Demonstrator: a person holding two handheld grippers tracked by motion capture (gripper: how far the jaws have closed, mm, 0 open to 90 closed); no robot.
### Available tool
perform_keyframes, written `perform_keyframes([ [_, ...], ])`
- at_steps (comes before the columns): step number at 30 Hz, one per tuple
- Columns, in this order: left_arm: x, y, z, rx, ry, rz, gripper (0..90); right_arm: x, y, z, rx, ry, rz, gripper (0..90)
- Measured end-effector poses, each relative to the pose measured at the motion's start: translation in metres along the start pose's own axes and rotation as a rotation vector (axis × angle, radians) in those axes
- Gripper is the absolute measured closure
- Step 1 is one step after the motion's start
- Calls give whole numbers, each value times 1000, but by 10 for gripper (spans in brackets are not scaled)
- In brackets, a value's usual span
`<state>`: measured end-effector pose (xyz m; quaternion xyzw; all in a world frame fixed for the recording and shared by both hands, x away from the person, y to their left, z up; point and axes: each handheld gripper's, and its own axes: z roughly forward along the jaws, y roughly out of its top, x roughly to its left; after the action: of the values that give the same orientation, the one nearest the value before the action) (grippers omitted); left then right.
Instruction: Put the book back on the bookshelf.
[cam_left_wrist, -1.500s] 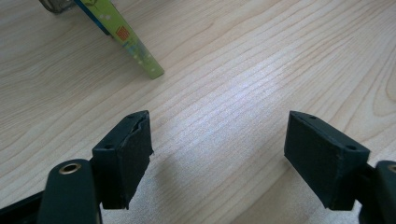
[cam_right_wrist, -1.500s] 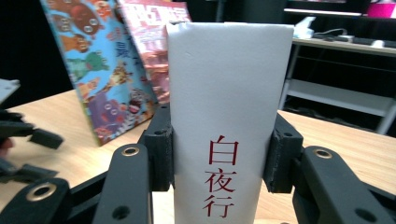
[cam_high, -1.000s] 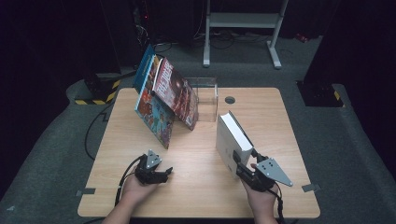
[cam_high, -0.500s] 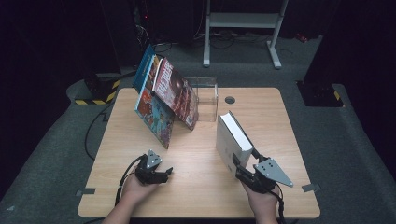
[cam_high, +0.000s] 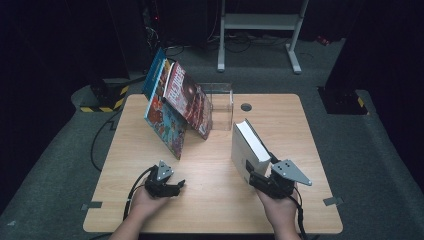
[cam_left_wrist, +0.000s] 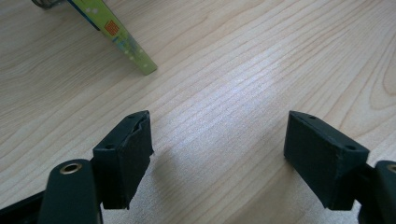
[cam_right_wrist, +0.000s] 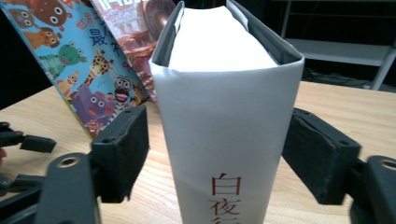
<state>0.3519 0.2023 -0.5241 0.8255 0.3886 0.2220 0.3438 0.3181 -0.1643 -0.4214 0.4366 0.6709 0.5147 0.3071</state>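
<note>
The right gripper view shows what the high view cannot: red characters printed down the spine of the thick white book (cam_right_wrist: 224, 121), and a gap on either side between that spine and the jaws of the right gripper (cam_right_wrist: 219, 158), which have just been opening and now stand spread around the book without pressing it. The left gripper view shows the jaws of the left gripper (cam_left_wrist: 217, 154) spread wide over bare wood, with a green book corner (cam_left_wrist: 128, 46) farther off.

From above, the white book (cam_high: 249, 145) stands upright at the right of the tabletop (cam_high: 210, 200), the right gripper (cam_high: 260, 177) at its near end and the left gripper (cam_high: 172, 186) near the left front edge. A clear plastic holder (cam_high: 222, 102) at the far middle props a leaning stack of colourful picture books (cam_high: 175, 112).

Dark grey carpet surrounds the tabletop; a white metal stand (cam_high: 260, 30) rises in the dim room beyond.
</note>
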Motion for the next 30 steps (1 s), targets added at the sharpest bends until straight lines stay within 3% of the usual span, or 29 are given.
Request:
perform_keyframes([
  [2,0,0,0,1,0,0,238,-1,0,-1,-22,15,-1,342],
  [7,0,0,0,1,0,-1,239,0,2,-1,-37,-10,-2,428],
  [11,0,0,0,3,1,2,240,1,3,3,-31,-10,1,425],
  [14,0,0,0,3,1,3,240,-1,5,8,2,18,41,419],
  [20,0,0,0,3,1,4,240,1,7,10,0,-4,25,412],
  [30,0,0,0,3,1,6,241,4,7,11,-18,-27,-5,495],
])
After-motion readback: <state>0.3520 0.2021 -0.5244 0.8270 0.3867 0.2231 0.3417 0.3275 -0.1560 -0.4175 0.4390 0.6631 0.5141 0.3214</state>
